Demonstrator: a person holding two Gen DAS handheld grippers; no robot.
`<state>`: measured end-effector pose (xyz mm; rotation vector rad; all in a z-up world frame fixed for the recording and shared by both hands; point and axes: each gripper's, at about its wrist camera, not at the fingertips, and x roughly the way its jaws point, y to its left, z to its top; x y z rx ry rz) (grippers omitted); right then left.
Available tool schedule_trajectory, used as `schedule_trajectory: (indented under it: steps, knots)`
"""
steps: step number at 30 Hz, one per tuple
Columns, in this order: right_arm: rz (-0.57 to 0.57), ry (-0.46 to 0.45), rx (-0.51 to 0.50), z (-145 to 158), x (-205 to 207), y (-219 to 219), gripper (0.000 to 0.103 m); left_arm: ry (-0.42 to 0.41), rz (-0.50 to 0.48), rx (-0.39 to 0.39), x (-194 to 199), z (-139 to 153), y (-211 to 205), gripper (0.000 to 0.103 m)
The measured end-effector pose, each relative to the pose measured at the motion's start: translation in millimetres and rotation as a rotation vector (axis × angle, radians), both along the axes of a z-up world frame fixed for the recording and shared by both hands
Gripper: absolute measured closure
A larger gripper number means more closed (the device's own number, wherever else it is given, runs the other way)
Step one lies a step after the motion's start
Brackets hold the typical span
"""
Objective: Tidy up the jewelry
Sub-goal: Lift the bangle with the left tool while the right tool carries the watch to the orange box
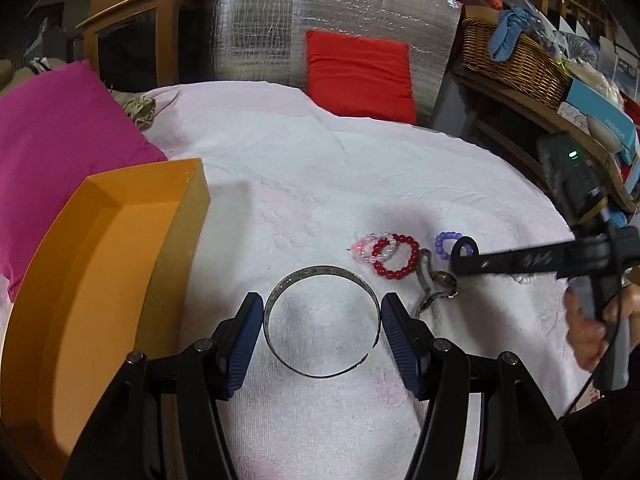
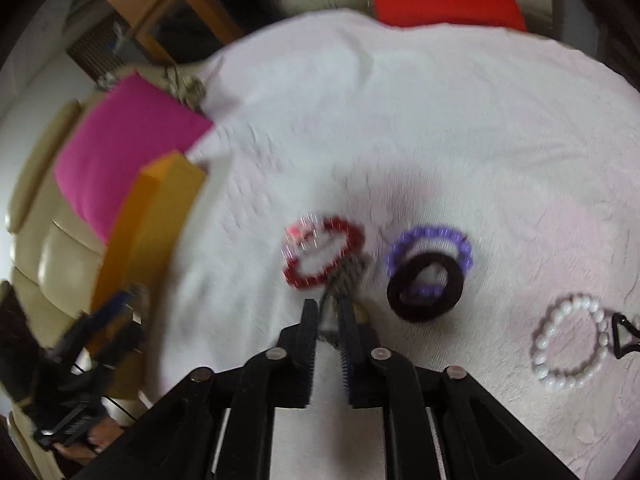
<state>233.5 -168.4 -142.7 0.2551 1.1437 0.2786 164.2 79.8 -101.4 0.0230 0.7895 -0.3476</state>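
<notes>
A silver metal bangle (image 1: pixel 322 322) lies flat on the white towel (image 1: pixel 320 160) between the fingers of my left gripper (image 1: pixel 322 312), whose jaws touch its sides. The orange box (image 1: pixel 120 256) stands open to the left. A red bead bracelet (image 1: pixel 396 256), a pink one (image 1: pixel 372 248) and a purple one (image 1: pixel 446 244) lie beyond. My right gripper (image 2: pixel 329 312) is nearly shut around a grey watch band (image 2: pixel 348 276). A black hair tie (image 2: pixel 426 286), the purple bracelet (image 2: pixel 428 240) and a white pearl bracelet (image 2: pixel 568 340) lie to its right.
A pink cushion (image 1: pixel 60 132) lies behind the box and a red cushion (image 1: pixel 360 76) at the towel's far edge. A wicker basket (image 1: pixel 512 56) sits on a shelf at the right. A black clip (image 2: pixel 624 332) lies by the pearls.
</notes>
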Motion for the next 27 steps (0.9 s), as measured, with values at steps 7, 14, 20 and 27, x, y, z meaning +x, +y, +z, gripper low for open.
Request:
schedule_trajectory:
  steps: [7, 14, 20, 27]
  knots:
    - [0.008, -0.022, -0.057, -14, 0, 15, 0.055, 0.015, 0.011, 0.010, 6, -3, 1, 0.040]
    - [0.072, -0.086, -0.268, -26, -6, 50, 0.077, 0.018, 0.020, 0.005, 8, -4, 1, 0.040]
    - [0.066, -0.102, -0.189, -17, -11, 45, 0.091, 0.018, 0.020, 0.009, 8, -4, 1, 0.040]
    - [0.040, -0.148, 0.100, 14, -17, 26, 0.091, -0.012, 0.052, -0.016, 4, 9, 12, 0.041]
